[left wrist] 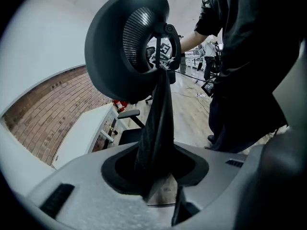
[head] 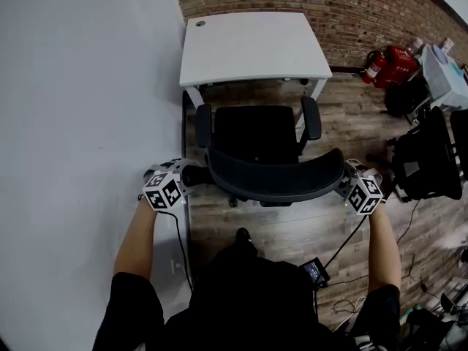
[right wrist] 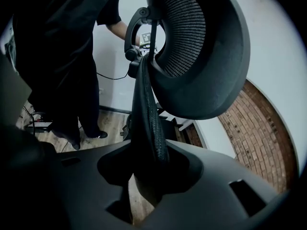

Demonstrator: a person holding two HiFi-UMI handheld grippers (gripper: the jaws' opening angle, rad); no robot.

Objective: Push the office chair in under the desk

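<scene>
The chair [head: 256,131] stands in front of the desk [head: 252,46] and faces it. Its seat is just outside the desk's front edge and not yet under the top, and its two armrests reach close to the desk legs. The backrest [head: 274,180] is on the side of the chair away from the desk. The left gripper [head: 196,175] holds the left end of the backrest: its fingers are closed narrow on the thin dark edge, which runs up between them toward the round headrest [left wrist: 127,47]. The right gripper [head: 344,180] grips the right end in the same way, with the mesh edge pressed between its fingers. Both grippers are on the far side of the chair from the desk. A red extinguisher [head: 387,64] lies to the right of the desk, at the brick wall [head: 329,6] behind the desk.
</scene>
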